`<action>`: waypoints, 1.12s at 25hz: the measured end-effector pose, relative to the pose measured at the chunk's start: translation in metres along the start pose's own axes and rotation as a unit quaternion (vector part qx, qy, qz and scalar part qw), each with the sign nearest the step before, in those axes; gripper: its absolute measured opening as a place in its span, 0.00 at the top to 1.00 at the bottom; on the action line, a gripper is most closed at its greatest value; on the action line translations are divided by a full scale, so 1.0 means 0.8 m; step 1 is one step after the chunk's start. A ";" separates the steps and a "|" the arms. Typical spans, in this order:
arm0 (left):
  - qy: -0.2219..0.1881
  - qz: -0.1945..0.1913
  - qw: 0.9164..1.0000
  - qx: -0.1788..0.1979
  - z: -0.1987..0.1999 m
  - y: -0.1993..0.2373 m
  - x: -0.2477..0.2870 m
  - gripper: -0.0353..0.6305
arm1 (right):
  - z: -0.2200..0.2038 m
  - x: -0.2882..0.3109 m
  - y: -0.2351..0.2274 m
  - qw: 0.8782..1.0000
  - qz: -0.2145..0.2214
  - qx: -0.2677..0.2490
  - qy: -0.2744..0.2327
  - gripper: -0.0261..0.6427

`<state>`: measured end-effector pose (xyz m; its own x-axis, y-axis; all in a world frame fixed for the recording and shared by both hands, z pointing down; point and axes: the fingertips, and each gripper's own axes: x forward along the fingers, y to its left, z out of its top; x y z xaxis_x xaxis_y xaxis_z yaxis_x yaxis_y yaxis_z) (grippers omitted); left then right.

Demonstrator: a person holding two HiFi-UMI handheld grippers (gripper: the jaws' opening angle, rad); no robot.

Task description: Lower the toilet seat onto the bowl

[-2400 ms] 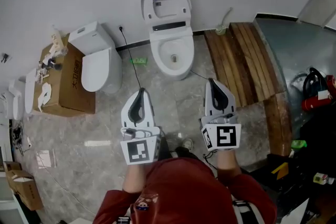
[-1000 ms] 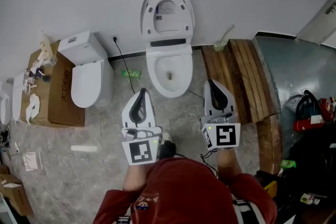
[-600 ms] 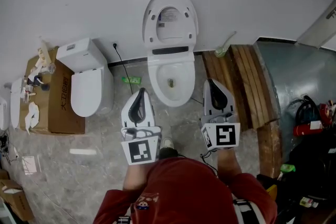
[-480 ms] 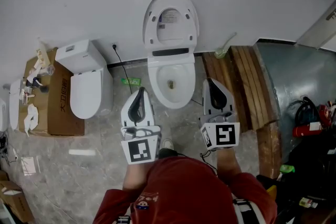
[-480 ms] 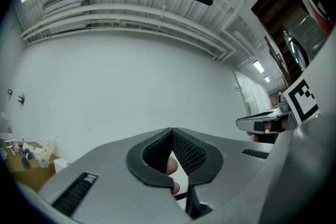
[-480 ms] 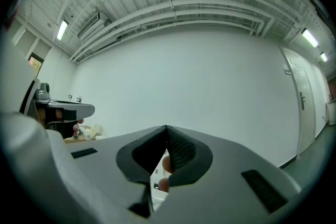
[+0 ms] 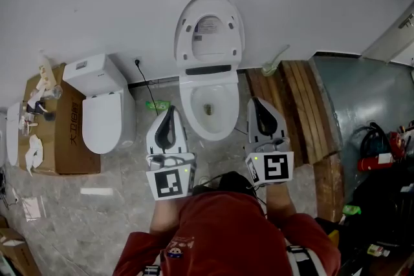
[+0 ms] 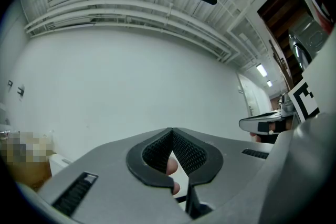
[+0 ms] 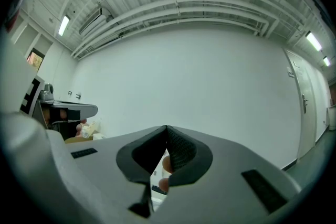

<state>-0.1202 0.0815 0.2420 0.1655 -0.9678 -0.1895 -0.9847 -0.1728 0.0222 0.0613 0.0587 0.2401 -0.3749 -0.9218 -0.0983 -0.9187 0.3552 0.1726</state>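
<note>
A white toilet stands against the wall in the head view. Its seat and lid (image 7: 209, 29) are raised upright against the wall, above the open bowl (image 7: 208, 114). My left gripper (image 7: 171, 109) hovers just left of the bowl's front, jaws shut and holding nothing. My right gripper (image 7: 257, 101) hovers just right of the bowl, also shut and holding nothing. Neither touches the toilet. The left gripper view shows the closed left gripper (image 8: 171, 129) against a bare white wall; the right gripper view shows the same for the right gripper (image 9: 166, 127).
A second toilet (image 7: 102, 114) with its lid down stands to the left, beside a cardboard box (image 7: 62, 138). A black cord (image 7: 149, 83) runs down the wall. Wooden planks (image 7: 299, 99) lie to the right, with a dark grey floor panel (image 7: 362, 94) and red gear (image 7: 376, 153) beyond.
The person has stepped closer: the toilet now sits lower in the head view, with the bowl between the two gripper tips. Both grippers stay shut and level.
</note>
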 end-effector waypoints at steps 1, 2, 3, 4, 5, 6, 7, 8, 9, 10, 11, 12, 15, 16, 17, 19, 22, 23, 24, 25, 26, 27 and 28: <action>0.001 0.000 1.000 0.001 -0.001 0.000 0.004 0.93 | -0.001 0.004 -0.003 1.000 0.001 0.004 -0.002 0.94; 0.002 0.000 1.000 0.003 -0.003 -0.001 0.007 0.93 | -0.002 0.008 -0.005 1.000 0.003 0.005 -0.002 0.94; 0.004 0.000 1.000 0.005 -0.005 -0.001 0.011 0.93 | -0.005 0.013 -0.007 1.000 0.005 0.005 -0.002 0.94; 0.006 0.001 1.000 0.008 -0.008 -0.001 0.016 0.93 | -0.008 0.018 -0.010 1.000 0.006 0.005 -0.002 0.94; 0.008 0.003 1.000 0.011 -0.011 -0.002 0.023 0.93 | -0.011 0.024 -0.014 1.000 0.008 0.006 -0.003 0.94; 0.008 0.005 1.000 0.014 -0.012 -0.003 0.031 0.93 | -0.013 0.031 -0.019 1.000 0.010 0.007 -0.006 0.94; 0.006 0.007 1.000 0.018 -0.013 -0.005 0.040 0.93 | -0.015 0.039 -0.024 1.000 0.013 0.009 -0.009 0.94; 0.004 0.010 1.000 0.021 -0.014 -0.007 0.050 0.93 | -0.018 0.046 -0.031 1.000 0.016 0.010 -0.010 0.94; 0.002 0.012 1.000 0.024 -0.014 -0.010 0.059 0.93 | -0.022 0.053 -0.038 1.000 0.020 0.013 -0.011 0.94; 0.002 0.015 1.000 0.027 -0.015 -0.011 0.069 0.93 | -0.026 0.062 -0.045 1.000 0.023 0.017 -0.010 0.94; 0.003 0.019 0.999 0.030 -0.016 -0.012 0.080 0.93 | -0.029 0.071 -0.052 0.999 0.028 0.021 -0.011 0.94; 0.003 0.023 0.999 0.032 -0.016 -0.012 0.091 0.93 | -0.031 0.082 -0.060 0.999 0.032 0.025 -0.012 0.94; 0.002 0.029 0.999 0.041 -0.014 -0.020 0.130 0.93 | -0.033 0.112 -0.088 0.999 0.040 0.031 -0.019 0.94; 0.001 0.030 0.999 0.044 -0.015 -0.023 0.144 0.93 | -0.033 0.123 -0.099 0.998 0.039 0.033 -0.021 0.94; 0.002 0.031 0.998 0.046 -0.017 -0.027 0.159 0.93 | -0.035 0.134 -0.110 0.998 0.039 0.036 -0.024 0.94; 0.006 0.030 0.998 0.046 -0.023 -0.037 0.186 0.93 | -0.040 0.154 -0.130 0.998 0.040 0.043 -0.025 0.94; 0.011 0.026 0.998 0.053 -0.030 -0.056 0.223 0.93 | -0.054 0.178 -0.159 0.997 0.045 0.052 -0.019 0.94; 0.013 0.025 0.998 0.057 -0.032 -0.062 0.234 0.93 | -0.058 0.185 -0.169 0.997 0.046 0.055 -0.017 0.94; 0.014 0.026 0.998 0.057 -0.034 -0.067 0.246 0.93 | -0.061 0.194 -0.178 0.997 0.048 0.057 -0.017 0.94; 0.016 0.029 0.998 0.055 -0.036 -0.071 0.257 0.93 | -0.063 0.202 -0.187 0.997 0.051 0.059 -0.019 0.94; 0.017 0.031 0.998 0.054 -0.038 -0.076 0.268 0.93 | -0.065 0.210 -0.196 0.996 0.054 0.062 -0.021 0.94; 0.018 0.033 0.998 0.055 -0.040 -0.080 0.279 0.93 | -0.068 0.218 -0.204 0.996 0.057 0.066 -0.021 0.94; 0.019 0.035 0.998 0.056 -0.042 -0.085 0.289 0.93 | -0.072 0.226 -0.212 0.996 0.060 0.069 -0.020 0.94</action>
<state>-0.0133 -0.1366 0.2294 0.0958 -0.9834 -0.1540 -0.9935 -0.0847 -0.0766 0.1565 -0.1769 0.2493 -0.4856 -0.8654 -0.1234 -0.8740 0.4833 0.0501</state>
